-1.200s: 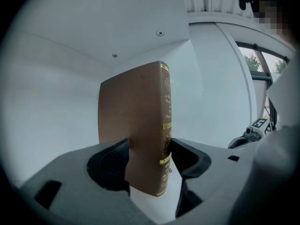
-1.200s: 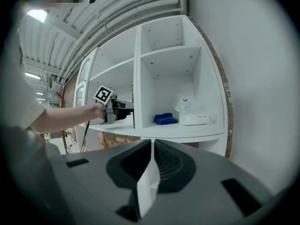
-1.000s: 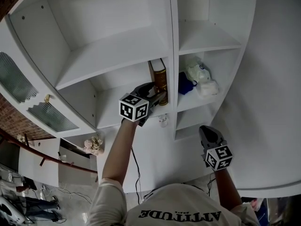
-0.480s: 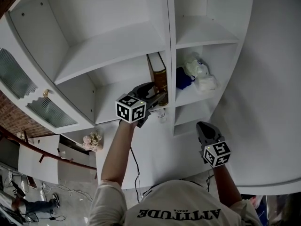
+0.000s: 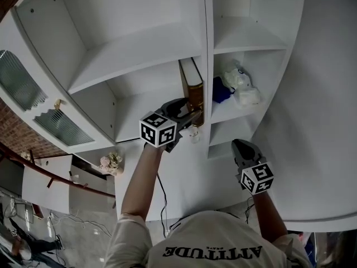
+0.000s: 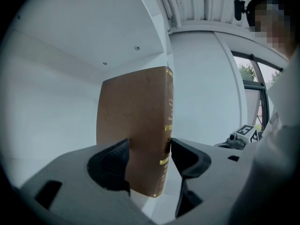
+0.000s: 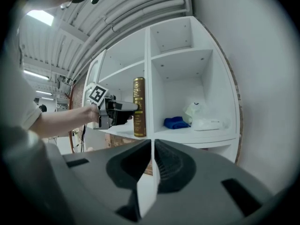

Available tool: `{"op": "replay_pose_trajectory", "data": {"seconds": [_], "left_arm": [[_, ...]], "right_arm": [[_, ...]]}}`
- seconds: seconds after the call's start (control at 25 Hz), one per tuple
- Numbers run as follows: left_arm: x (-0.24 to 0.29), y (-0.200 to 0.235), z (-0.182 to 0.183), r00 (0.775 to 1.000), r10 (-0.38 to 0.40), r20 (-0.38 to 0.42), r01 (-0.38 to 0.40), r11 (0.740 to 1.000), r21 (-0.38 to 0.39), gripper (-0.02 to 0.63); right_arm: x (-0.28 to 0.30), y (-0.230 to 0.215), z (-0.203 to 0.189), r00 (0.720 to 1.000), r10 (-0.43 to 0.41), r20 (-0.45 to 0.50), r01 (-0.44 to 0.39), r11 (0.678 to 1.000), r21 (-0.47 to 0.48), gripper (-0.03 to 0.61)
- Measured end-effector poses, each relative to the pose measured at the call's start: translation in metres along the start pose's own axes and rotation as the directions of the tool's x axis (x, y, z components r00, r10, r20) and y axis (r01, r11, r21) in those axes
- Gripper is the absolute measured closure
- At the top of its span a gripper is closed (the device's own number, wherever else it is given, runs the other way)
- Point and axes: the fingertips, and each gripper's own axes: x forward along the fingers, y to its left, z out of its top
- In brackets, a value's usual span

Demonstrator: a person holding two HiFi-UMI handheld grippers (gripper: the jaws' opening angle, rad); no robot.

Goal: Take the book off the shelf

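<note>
A brown book (image 5: 194,89) with gold print on its spine stands upright at the front edge of the white shelf (image 5: 134,128), against the middle divider. My left gripper (image 5: 190,116) is shut on the book's lower part, one pad on each cover. In the left gripper view the book (image 6: 136,121) fills the gap between the fingers (image 6: 110,165). The right gripper view shows the book (image 7: 138,106) and the left gripper (image 7: 125,108) from the side. My right gripper (image 5: 241,148) hangs lower to the right, away from the shelf, shut on nothing (image 7: 153,149).
A blue cloth (image 5: 221,90) and a white plastic bag (image 5: 241,87) lie in the compartment right of the divider (image 5: 207,66). The compartments above hold nothing. A cabinet with glass doors (image 5: 39,110) stands to the left, a white wall to the right.
My left gripper has drawn back a little with the book, which now sits nearer the shelf's front edge. The right gripper has stayed in place.
</note>
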Motion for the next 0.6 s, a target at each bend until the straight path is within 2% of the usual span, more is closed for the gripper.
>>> {"op": "replay_pose_trajectory", "data": {"seconds": [0.6], "left_arm": [[-0.011, -0.022, -0.002, 0.999, -0.028, 0.027, 0.029, 0.999, -0.025, 0.325]], "right_arm": [[0.007, 0.016, 0.006, 0.999, 0.032, 0.006, -0.032, 0.999, -0.014, 0.545]]}}
